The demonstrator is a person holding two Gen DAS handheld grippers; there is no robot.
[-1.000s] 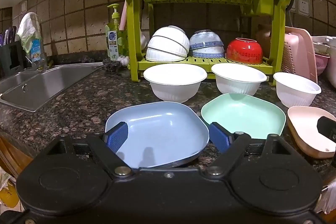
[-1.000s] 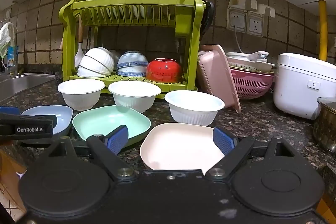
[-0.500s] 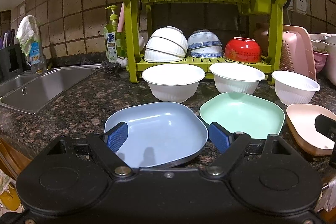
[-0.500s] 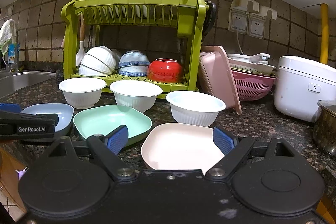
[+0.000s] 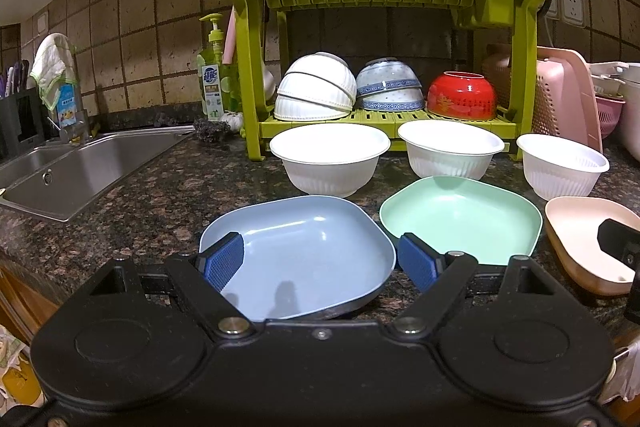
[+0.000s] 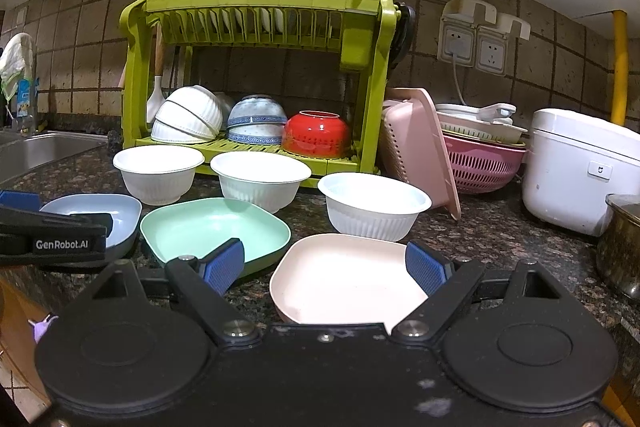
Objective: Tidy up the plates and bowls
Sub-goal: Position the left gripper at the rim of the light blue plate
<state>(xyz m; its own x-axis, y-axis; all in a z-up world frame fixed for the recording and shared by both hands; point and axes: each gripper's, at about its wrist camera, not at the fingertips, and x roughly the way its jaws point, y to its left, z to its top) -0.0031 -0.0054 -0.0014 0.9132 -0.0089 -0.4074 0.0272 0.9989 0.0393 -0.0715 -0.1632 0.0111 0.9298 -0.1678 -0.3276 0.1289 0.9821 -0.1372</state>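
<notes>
Both tongs gape wide and empty on a granite counter [image 5: 132,211], the left gripper [image 5: 320,261] over the blue plate [image 5: 300,251], the right gripper [image 6: 324,263] over the pink plate [image 6: 348,275], apparently before a first grasp that needs closing on a rim.

Three plates [image 6: 216,227] lie side by side on the counter [image 6: 500,239], three bowls [image 6: 260,177] behind them, before the rack [image 6: 256,27].

The blue plate's [image 5: 304,251] near rim hides behind the left gripper body. The pot [image 6: 622,247] and sink [image 6: 36,151] are cut off by the frame edges.
</notes>
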